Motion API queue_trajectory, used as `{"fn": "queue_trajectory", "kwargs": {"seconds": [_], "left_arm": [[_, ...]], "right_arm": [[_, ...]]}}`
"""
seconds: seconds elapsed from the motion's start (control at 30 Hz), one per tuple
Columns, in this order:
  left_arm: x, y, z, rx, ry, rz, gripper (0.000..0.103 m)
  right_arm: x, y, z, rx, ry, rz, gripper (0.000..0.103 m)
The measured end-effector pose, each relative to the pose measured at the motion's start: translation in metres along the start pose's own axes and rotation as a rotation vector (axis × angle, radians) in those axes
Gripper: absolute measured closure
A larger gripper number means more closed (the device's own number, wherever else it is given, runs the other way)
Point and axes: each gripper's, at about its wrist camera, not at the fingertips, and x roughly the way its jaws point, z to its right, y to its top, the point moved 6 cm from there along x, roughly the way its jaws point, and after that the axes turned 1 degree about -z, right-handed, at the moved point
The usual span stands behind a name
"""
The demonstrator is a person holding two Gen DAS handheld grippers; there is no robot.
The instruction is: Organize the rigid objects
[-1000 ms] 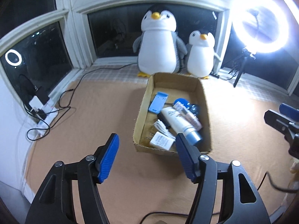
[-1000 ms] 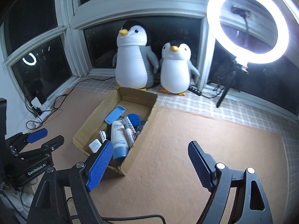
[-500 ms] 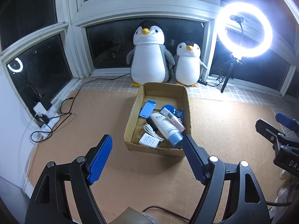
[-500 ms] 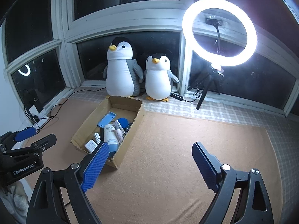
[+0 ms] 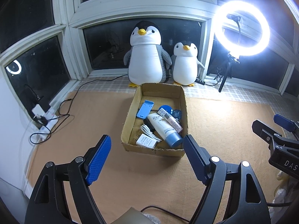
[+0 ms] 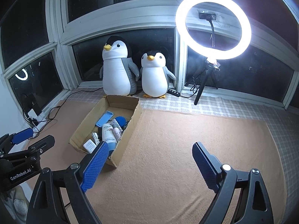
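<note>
Nearest, the left gripper (image 5: 146,157) stands with jaws spread wide and nothing between them, above the tan mat (image 5: 224,130). The right gripper (image 6: 149,161) is likewise spread and empty. Beyond both, a cardboard box (image 5: 129,119) sits on the mat and holds the items: a white charger (image 5: 146,141) at its near end, a white cable (image 5: 148,129), a white AQUA tube (image 5: 164,128) with a blue cap, a light-blue phone stand (image 5: 144,109). Behind the box, two plush penguins (image 5: 147,56) stand at the window. A lit ring light (image 5: 242,28) stands further right.
</note>
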Motion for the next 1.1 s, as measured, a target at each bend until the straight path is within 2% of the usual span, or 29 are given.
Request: {"fn": "queue_trajectory", "kwargs": {"seconds": [1.1], "left_arm": [[0.009, 0.001, -0.001, -0.012, -0.012, -0.014, 0.023]], "right_arm": [[0.011, -0.004, 0.001, -0.01, -0.017, -0.032, 0.015]]}}
